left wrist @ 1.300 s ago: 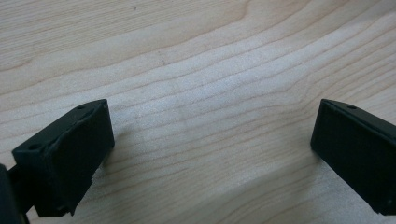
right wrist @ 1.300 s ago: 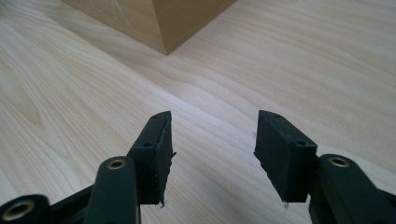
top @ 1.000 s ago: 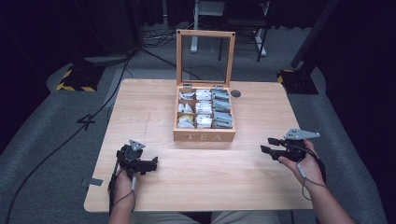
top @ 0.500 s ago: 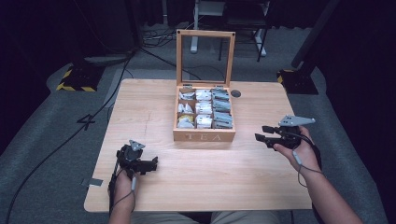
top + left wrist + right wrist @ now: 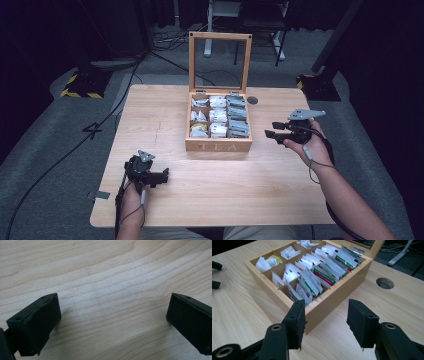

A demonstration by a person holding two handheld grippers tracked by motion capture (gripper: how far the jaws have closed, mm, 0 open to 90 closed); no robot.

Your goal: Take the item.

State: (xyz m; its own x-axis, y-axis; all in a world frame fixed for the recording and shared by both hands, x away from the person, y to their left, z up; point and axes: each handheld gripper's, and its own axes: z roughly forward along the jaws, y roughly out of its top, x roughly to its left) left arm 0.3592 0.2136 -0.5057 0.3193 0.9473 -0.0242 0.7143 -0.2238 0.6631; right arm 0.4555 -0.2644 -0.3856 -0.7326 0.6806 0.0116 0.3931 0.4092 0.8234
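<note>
The right gripper (image 5: 270,129) is held above the table to the right of the tea box (image 5: 218,146), its jaws directed leftward at the box's right wall. In the right gripper view the jaws (image 5: 325,322) are seen parted, with nothing between them; the box's near corner lies just beyond the fingertips, apart from them. The left gripper (image 5: 164,175) is seen low over the table's (image 5: 150,115) front left area, well apart from the box, its jaws directed rightward. In the left gripper view its jaws (image 5: 112,322) stand wide apart, with bare wood between them and nothing gripped. The tea box is placed at the table's middle, towards the far edge. Its long axis runs from the person's side to the far side, and the front face lettered TEA is turned towards the person. The glazed lid (image 5: 219,61) is raised upright on the far edge, framed in wood. The compartments are filled with tea sachets (image 5: 315,277), stood on edge in rows. A round cable hole (image 5: 252,100) is noted in the tabletop just beyond the box's far right corner.
</note>
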